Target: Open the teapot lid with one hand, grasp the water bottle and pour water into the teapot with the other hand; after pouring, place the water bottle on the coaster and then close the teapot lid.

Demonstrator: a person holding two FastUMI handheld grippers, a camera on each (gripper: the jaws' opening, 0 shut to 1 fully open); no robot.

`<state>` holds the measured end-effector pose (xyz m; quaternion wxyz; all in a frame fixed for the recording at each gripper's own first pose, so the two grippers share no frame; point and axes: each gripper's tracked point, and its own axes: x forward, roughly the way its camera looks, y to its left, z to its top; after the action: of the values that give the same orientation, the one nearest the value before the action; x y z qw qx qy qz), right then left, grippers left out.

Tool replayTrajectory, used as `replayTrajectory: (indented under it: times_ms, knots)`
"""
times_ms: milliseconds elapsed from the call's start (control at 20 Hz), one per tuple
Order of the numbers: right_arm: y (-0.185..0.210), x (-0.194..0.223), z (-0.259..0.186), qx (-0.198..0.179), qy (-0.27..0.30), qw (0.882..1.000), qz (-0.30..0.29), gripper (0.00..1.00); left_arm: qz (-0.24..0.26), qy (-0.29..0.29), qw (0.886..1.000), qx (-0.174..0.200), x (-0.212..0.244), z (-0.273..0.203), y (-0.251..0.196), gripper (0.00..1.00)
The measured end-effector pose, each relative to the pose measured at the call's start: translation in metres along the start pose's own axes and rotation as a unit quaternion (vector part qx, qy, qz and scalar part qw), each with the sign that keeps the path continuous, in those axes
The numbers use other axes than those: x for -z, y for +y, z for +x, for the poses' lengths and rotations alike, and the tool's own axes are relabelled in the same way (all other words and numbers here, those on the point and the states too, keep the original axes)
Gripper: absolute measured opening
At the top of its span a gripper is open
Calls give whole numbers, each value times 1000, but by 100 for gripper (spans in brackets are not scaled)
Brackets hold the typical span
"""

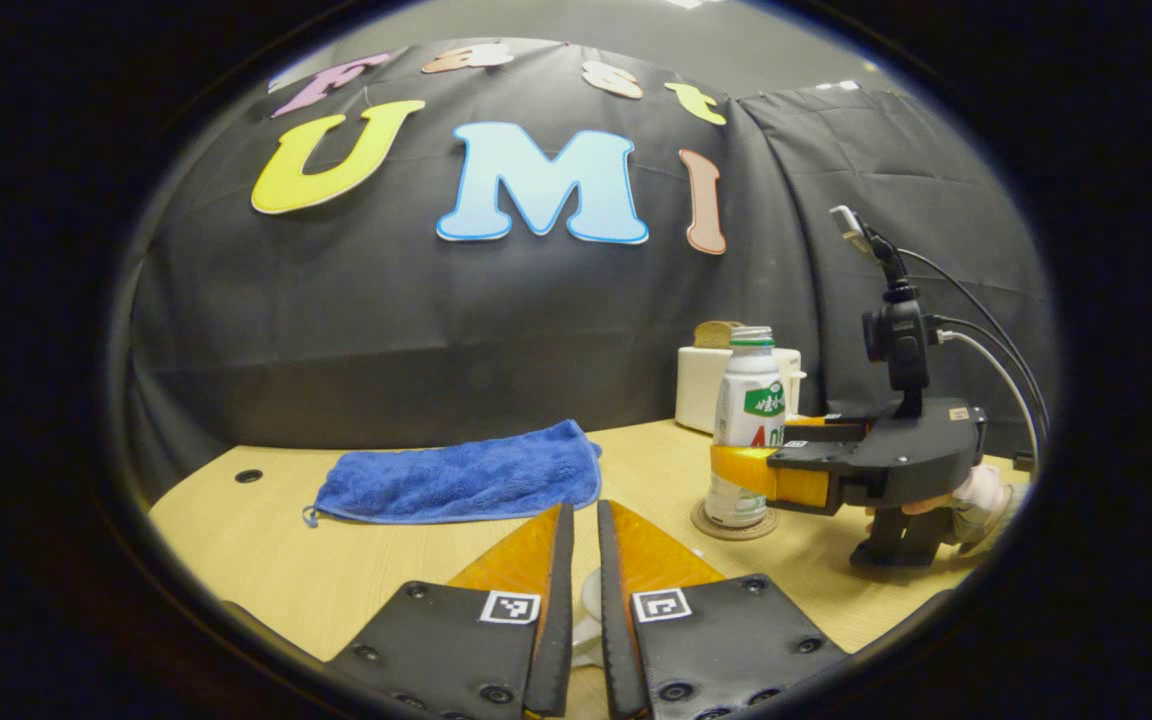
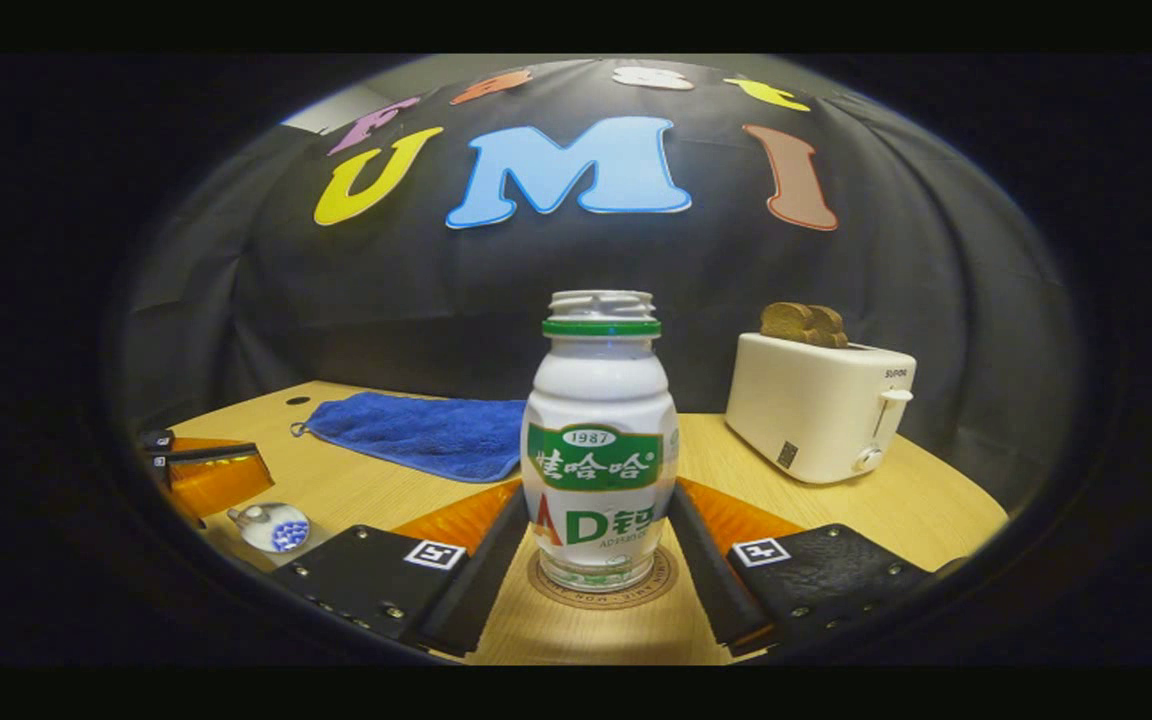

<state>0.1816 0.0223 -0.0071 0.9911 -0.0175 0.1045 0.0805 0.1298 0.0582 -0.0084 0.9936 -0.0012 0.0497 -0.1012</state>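
Left gripper view: left gripper (image 1: pixel 584 540) nearly closed around a small white lid (image 1: pixel 591 600), contact unclear. Right gripper view: bottle (image 2: pixel 599 440) upright on coaster (image 2: pixel 601 592), right gripper (image 2: pixel 596 540) fingers flanking it, spread, apparently just clear. Teapot (image 2: pixel 271 526) low left on counter (image 2: pixel 896 500).

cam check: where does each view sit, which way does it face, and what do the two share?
Left gripper view: rides the left gripper, low over the table, facing the booth wall; its own fingers show nearly together around something white.
Right gripper view: rides the right gripper, facing the water bottle upright on the coaster; jaws flank it.
Shared: bottle, coaster, blue towel, toaster with bread, table; each view catches the other gripper.
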Motion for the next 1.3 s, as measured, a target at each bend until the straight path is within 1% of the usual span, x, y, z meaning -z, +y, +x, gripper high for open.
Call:
replayTrajectory:
  times_ms: [100,150,200,300,500,550,600,650,750,900,1050,1100,1150,1200,1250,1300]
  knots:
    - [2,4,-3,-3,4,1000,0,84,0,0,1000,-1,0,0,0,20]
    - [2,1,-5,-5,4,1000,-2,90,0,1,1000,-1,1,1,0,20]
    - [3,3,-6,-9,2,1000,-2,99,-1,1,1000,0,1,1,-1,20]
    - [5,-2,-10,-15,-6,1000,-1,98,0,2,1000,0,1,0,-1,19]
    - [-1,-15,-27,-7,-31,999,-1,98,-1,-4,1000,-1,-4,-2,0,20]
    - [-2,-18,-31,-7,-37,999,-1,98,0,-6,1000,-2,-5,-3,-1,27]
    - [-2,-19,-36,-9,-42,999,-1,98,0,-9,1000,-2,-8,-4,-2,20]
    - [-2,-20,-41,-10,-46,999,1,98,1,-15,1000,-2,-12,-7,-4,27]
    - [-1,-24,-56,-13,-58,998,9,98,4,-25,1000,-1,-21,-12,-11,26]
    - [0,-20,-88,-13,-69,997,15,98,-15,-30,999,-1,-20,-29,-27,26]
    - [0,-19,-117,-8,-81,997,12,98,-15,-34,999,-20,-19,-52,-42,25]
    - [1,-17,-126,-7,-85,996,9,98,-13,-38,999,-27,-21,-60,-46,20]
    - [3,-16,-135,-4,-88,996,7,98,-12,-39,999,-34,-20,-66,-50,25]
    - [3,-14,-144,0,-91,996,3,98,-11,-40,998,-42,-20,-73,-54,14]
    - [4,-11,-151,6,-95,996,0,98,-8,-42,998,-53,-21,-80,-57,20]
    - [3,-7,-159,14,-97,995,-1,98,-7,-42,997,-65,-21,-85,-58,20]
